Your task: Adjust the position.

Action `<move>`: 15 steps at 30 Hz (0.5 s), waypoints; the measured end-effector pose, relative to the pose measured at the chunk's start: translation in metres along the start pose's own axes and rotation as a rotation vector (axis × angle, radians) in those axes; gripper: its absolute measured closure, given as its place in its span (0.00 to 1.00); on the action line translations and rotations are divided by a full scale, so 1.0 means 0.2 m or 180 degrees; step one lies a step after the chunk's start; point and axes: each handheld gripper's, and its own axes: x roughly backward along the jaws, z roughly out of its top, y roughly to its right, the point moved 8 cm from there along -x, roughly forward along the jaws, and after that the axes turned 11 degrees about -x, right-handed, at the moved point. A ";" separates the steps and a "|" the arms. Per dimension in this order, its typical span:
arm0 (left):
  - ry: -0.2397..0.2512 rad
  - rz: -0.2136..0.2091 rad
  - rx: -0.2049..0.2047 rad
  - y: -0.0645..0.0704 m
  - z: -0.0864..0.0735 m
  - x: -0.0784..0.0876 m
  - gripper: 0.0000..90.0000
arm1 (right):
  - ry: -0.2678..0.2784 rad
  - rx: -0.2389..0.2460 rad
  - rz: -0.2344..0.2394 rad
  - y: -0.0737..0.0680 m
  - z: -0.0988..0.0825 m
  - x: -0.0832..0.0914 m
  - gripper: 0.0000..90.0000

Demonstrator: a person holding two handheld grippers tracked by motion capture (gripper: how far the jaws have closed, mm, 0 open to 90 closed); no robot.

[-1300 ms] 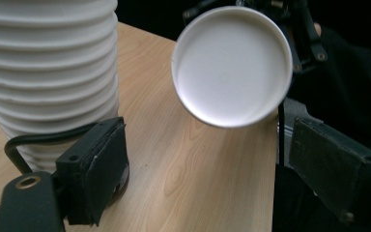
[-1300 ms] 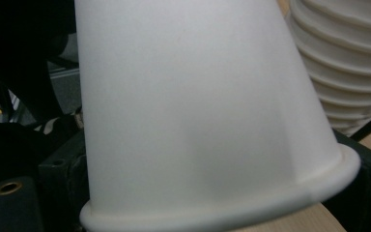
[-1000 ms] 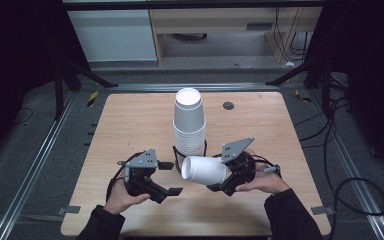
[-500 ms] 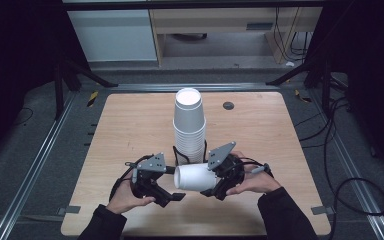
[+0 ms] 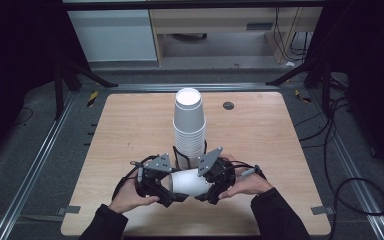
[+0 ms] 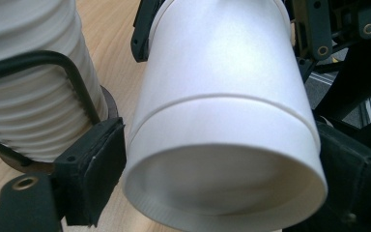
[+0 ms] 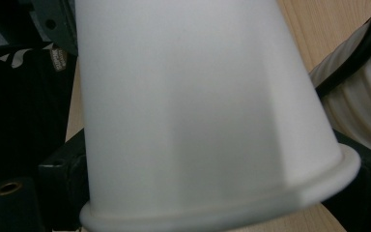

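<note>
A wooden worktop (image 5: 130, 130) is seen carrying a tall stack of white cups (image 5: 189, 125), nested mouth down inside a black wire holder (image 5: 180, 155). Just in front of it, a single white cup (image 5: 190, 183) is held on its side, its long axis level, base toward the left claw (image 5: 172, 187), rim in the right claw (image 5: 207, 187), which is clamped on it. The left claw's jaws are spread around the base; whether they press cannot be told.

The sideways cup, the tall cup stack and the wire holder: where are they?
Sideways cup (image 5: 190, 182), high view: its white side wall.
Tall cup stack (image 5: 189, 120), high view: side of the top cup.
Wire holder (image 6: 75, 79), left gripper view: its black wire beside the stack.
</note>
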 end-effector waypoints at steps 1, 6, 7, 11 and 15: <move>0.0002 -0.0014 0.0007 0.00 0.00 0.00 0.15 | -0.0007 0.0010 -0.0001 0.00 0.00 0.00 0.11; -0.0024 -0.0042 0.0002 0.01 0.00 -0.01 0.19 | -0.0015 0.0020 -0.0007 0.00 0.00 0.00 0.11; -0.0024 -0.0046 0.0001 0.01 0.00 -0.01 0.20 | -0.0025 0.0032 -0.0010 0.00 0.00 0.00 0.11; -0.0039 -0.0051 -0.0003 0.01 0.00 -0.02 0.20 | -0.0025 0.0025 -0.0008 -0.01 0.00 -0.01 0.11; -0.0032 -0.0044 -0.0016 0.02 0.00 -0.03 0.22 | -0.0035 0.0019 -0.0005 -0.01 0.00 -0.01 0.11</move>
